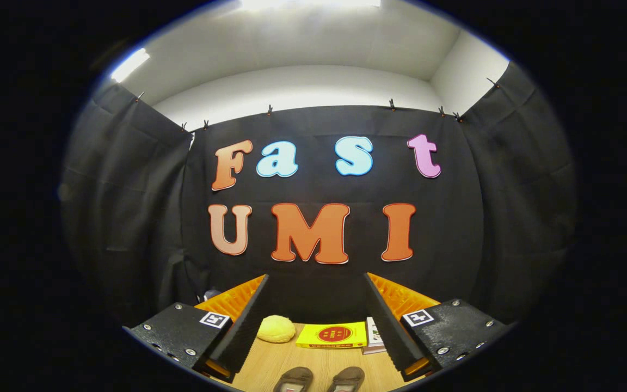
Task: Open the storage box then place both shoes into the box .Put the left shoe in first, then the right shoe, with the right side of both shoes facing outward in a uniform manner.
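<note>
My gripper [316, 318] is held high above the wooden table [281, 362], its fingers wide open with nothing between them. Two brown shoes lie side by side on the table below the fingers: one shoe [294, 378] toward the left finger, the other shoe [346, 378] toward the right finger. Their toes point away from me and their back parts are cut off from view. Both shoes are well apart from the fingers.
Beyond the shoes, near the table's far edge, lies a yellow book [332, 335] with a red circle. A soft yellow lump [276, 329] sits to its left and another book [373, 336] to its right, partly behind the right finger. Black cloth walls the booth.
</note>
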